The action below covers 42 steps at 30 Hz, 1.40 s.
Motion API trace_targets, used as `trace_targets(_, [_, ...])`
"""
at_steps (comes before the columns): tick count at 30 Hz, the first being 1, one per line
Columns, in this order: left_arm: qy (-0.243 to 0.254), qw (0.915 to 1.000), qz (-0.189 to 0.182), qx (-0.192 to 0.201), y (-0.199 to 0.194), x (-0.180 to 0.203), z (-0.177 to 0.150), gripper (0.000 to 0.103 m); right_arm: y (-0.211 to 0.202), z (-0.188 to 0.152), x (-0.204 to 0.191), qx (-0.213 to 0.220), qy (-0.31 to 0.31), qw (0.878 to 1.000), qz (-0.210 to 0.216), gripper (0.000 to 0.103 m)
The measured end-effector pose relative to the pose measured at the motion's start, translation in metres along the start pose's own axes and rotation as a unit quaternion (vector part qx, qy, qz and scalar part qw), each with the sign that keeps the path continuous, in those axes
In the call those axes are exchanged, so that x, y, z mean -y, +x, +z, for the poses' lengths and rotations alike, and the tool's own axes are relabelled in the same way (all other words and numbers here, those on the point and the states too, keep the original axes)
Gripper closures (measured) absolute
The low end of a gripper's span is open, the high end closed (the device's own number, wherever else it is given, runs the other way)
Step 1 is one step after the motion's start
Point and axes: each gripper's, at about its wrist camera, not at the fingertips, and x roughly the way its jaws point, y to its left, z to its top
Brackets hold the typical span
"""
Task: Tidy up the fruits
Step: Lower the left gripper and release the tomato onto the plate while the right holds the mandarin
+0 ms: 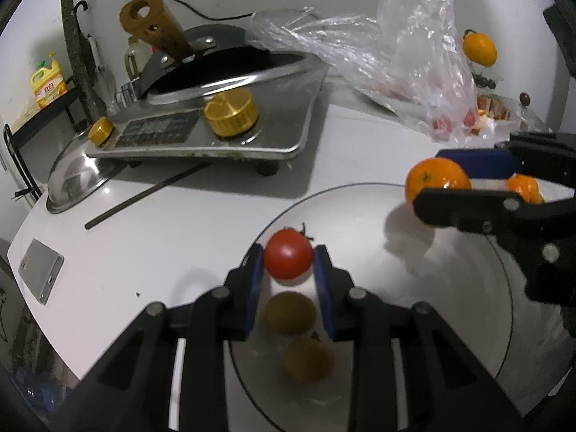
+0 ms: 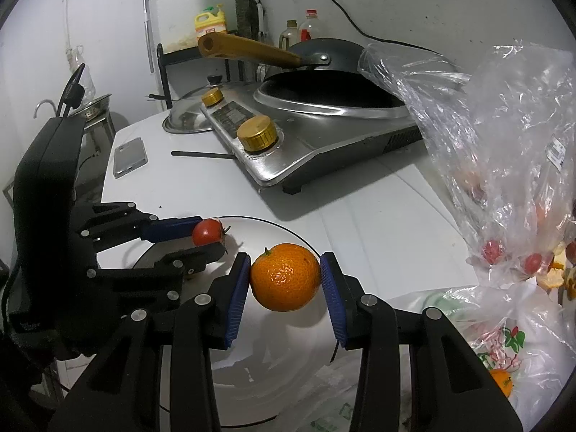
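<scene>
Two blurred fruits [image 1: 291, 312] — perhaps kiwis — under tomato [image 1: 288, 255].

A white wall [image 2: 414, 0] fills the top of both views, scuffed, with a black cable [image 2: 345, 10] running across it. At upper left in the right wrist view a dark pipe [image 2: 243, 7] rises beside a black rack [image 2: 172, 57]. A white counter [image 2: 378, 223] spreads below, evenly lit.

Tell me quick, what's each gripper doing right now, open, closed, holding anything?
Left gripper: closed on the small red tomato, over the white plate.
Right gripper: closed on the orange, over the same plate.
</scene>
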Motion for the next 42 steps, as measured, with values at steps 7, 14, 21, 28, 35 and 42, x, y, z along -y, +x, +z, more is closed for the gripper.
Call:
trace_targets(7, [0.000, 1.0000, -0.001, -0.006, 0.002, 0.001, -0.002, 0.073, 0.001, 0.000, -0.001, -0.001, 0.000, 1.000, -0.001, 0.061])
trace_targets(14, [-0.003, 0.9999, -0.007, -0.008, 0.000, 0.001, -0.003, 0.073, 0.003, 0.000, -0.002, -0.004, 0.000, 1.000, -0.002, 0.061])
trace_targets(21, [-0.008, 0.9999, -0.012, 0.002, -0.008, 0.001, -0.002, 0.069, 0.007, 0.001, -0.003, -0.006, 0.000, 1.000, -0.003, 0.061])
trace_targets(28, [-0.017, 0.9996, -0.014, 0.019, -0.021, -0.007, -0.001, 0.069, 0.017, 0.004, -0.005, -0.013, 0.002, 1.000, -0.002, 0.061])
trace_targets(35, [-0.042, 0.9983, -0.007, 0.040, -0.034, -0.026, -0.001, 0.069, 0.032, 0.007, -0.011, -0.024, -0.001, 1.000, 0.003, 0.061])
trace_targets(42, [-0.060, 0.9975, 0.000, 0.038, -0.033, -0.042, -0.008, 0.068, 0.048, 0.009, -0.020, -0.039, -0.007, 0.999, 0.008, 0.061])
